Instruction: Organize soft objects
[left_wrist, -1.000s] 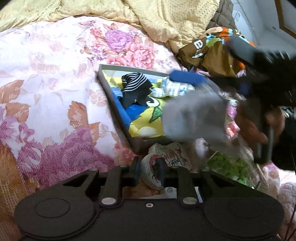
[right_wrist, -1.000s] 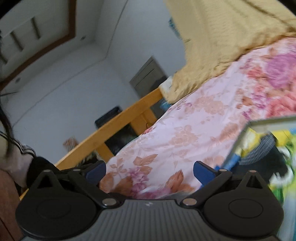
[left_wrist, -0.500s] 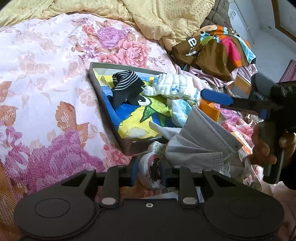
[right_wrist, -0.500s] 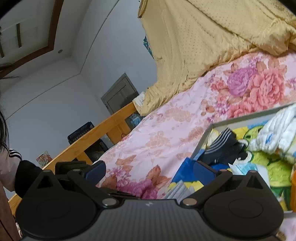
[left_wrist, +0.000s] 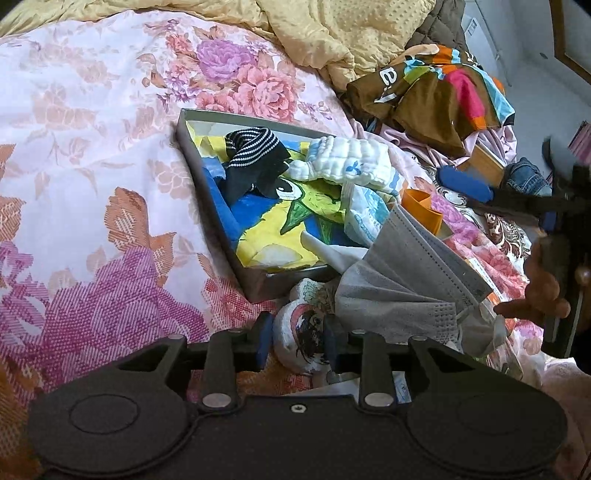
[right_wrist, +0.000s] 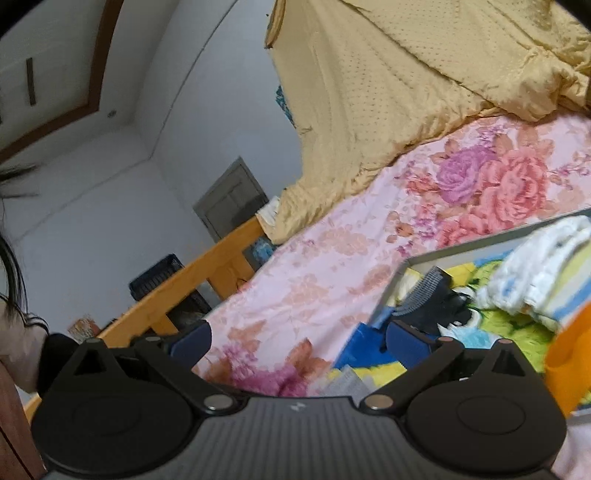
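A grey-rimmed box (left_wrist: 210, 206) with a cartoon-print lining lies on the floral bed. It holds a striped black sock (left_wrist: 255, 162) and a white quilted cloth (left_wrist: 351, 158). My left gripper (left_wrist: 297, 341) is shut on a white printed soft toy (left_wrist: 301, 332) just in front of the box. A grey face mask (left_wrist: 410, 280) lies over the box's near right corner. My right gripper (right_wrist: 297, 341) is open and empty, at the right of the box; it also shows in the left wrist view (left_wrist: 517, 195). The box (right_wrist: 402, 280) and sock (right_wrist: 432, 295) show in the right wrist view.
A yellow quilt (left_wrist: 332, 29) is bunched at the head of the bed. A brown and multicoloured garment (left_wrist: 436, 92) lies at the right. An orange object (left_wrist: 421, 210) sits beside the box. A wooden bed rail (right_wrist: 192, 277) runs along the far side.
The right gripper has let go of the grey mask and drawn back to the right. The mask now rests over the box's corner. The left gripper still holds the toy.
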